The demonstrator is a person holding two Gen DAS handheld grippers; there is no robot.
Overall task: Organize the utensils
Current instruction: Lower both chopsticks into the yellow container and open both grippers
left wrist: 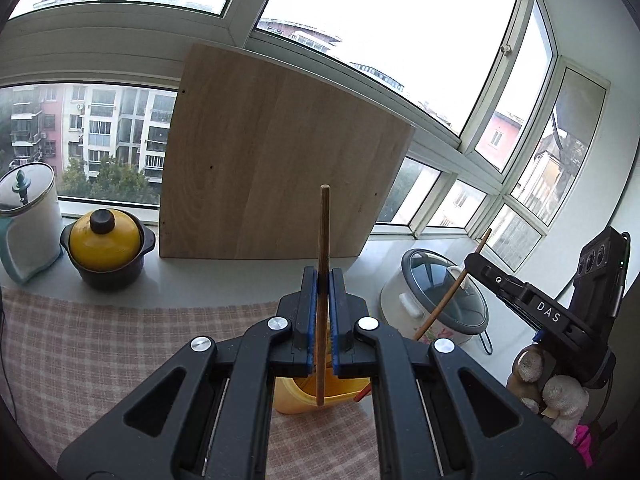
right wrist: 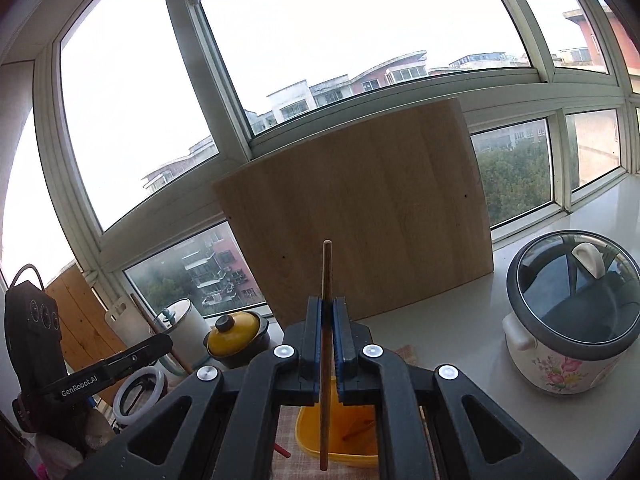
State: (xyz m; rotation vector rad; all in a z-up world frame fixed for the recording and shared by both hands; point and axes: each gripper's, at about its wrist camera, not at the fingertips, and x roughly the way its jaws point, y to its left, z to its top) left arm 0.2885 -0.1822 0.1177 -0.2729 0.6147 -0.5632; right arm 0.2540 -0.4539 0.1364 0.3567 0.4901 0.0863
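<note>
Each hand-held gripper — left, right — clamps a chopstick upright over the yellow holder; thin grip — tilt and it pivots, missing the holder.

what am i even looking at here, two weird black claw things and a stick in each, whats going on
These are two hand-held grippers, each carried by a person, with no robot arm behind them. Each has a fisheye camera looking forward along its two fingers, so one picture is from the left gripper and the other from the right gripper. Each gripper is shut on a wooden chopstick: the left chopstick and the right chopstick both stand roughly upright above a yellow container on a checked cloth. Behind stand a wooden board leaning at the window, a yellow-lidded pot and a rice cooker.
</note>
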